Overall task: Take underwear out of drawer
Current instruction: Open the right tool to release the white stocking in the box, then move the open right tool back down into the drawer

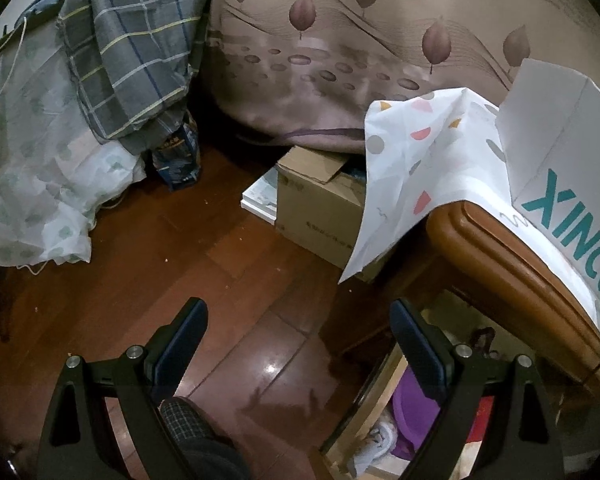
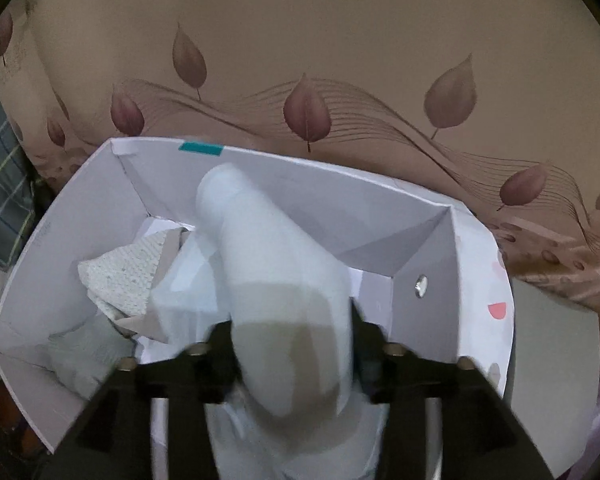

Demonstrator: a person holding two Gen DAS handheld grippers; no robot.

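In the right wrist view a white, soft garment (image 2: 268,264) stands blurred between the jaws of my right gripper (image 2: 294,332), over an open white cardboard box (image 2: 300,184). The jaws stand apart and the cloth hides the pads; they do not seem to press it. A textured white cloth (image 2: 124,276) and other pale pieces lie in the box. In the left wrist view my left gripper (image 1: 298,308) hangs open above the wooden floor, nothing between its fingers. The open drawer (image 1: 364,400) at the lower right holds a purple item (image 1: 412,412) and white clothing (image 1: 380,440).
A leaf-print curtain (image 1: 380,40) hangs behind. A brown carton (image 1: 320,204) sits on the floor beside the wooden cabinet's edge (image 1: 508,256), which carries a dotted white cloth (image 1: 420,168). Plaid fabric (image 1: 132,48) drapes at the left. A person's checked trouser leg (image 1: 192,428) shows below.
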